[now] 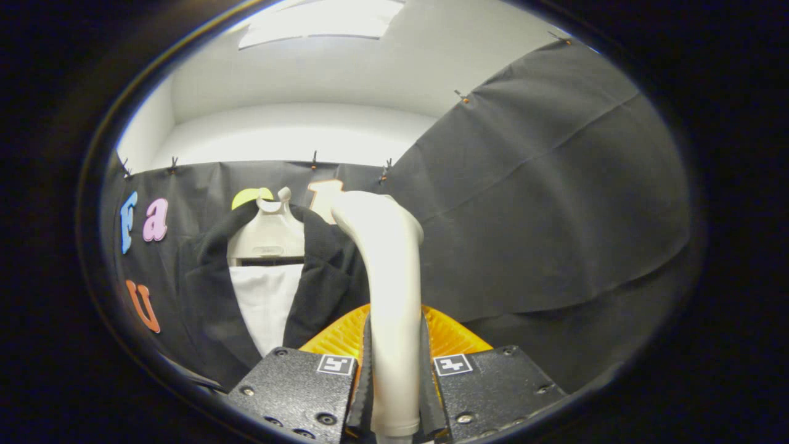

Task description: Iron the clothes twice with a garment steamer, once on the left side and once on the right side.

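The hand-held gripper (394, 376) is clamped on the steamer (391, 296), both fingers (365, 382) pressing the sides of its pale handle, which stands upright between them and curves over at the top. Just behind the fingers spreads a ribbed orange part (336, 336). Beyond and to the left hangs the dark jacket (320, 283) over a white shirt (265, 308) on a pale hanger (268, 231), against the black cloth wall (555, 216).

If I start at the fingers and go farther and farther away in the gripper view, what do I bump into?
Gripper with its fingers pressed on the garment steamer handle → orange ribbed steamer part just beyond the fingers → dark jacket over a white shirt on a white hanger → black cloth wall.
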The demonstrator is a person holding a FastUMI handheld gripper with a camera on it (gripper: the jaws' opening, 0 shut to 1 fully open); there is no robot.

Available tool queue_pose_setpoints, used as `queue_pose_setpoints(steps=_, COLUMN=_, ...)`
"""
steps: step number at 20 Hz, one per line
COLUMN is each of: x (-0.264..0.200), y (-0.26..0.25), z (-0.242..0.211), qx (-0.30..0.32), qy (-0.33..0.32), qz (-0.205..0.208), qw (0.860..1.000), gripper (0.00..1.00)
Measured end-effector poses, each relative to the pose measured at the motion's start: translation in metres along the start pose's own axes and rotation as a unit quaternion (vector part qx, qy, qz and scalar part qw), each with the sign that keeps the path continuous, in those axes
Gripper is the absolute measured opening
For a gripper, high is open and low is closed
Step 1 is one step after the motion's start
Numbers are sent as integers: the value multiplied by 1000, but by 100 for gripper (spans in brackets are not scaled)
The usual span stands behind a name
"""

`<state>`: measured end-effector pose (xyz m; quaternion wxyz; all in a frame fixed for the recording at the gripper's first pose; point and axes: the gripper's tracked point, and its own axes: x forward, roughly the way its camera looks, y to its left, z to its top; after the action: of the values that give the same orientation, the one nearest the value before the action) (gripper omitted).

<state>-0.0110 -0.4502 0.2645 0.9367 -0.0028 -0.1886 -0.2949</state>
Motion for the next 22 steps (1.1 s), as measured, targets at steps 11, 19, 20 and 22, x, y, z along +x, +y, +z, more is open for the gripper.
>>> queue_pose_setpoints(steps=11, x=40, y=19, z=-21, qx=-58, qy=2, qz=61, qw=996, gripper=34)
queue_pose_setpoints(steps=19, x=23, y=17, z=-64, qx=-112, qy=18, qz=65, qw=991, gripper=33)
queue_pose_setpoints(steps=20, x=21, y=15, z=-68, qx=-118, qy=21, qz=59, qw=991, gripper=34)
queue_pose_setpoints(steps=22, x=18, y=13, z=-77, qx=-133, qy=26, qz=50, qw=990, gripper=34)
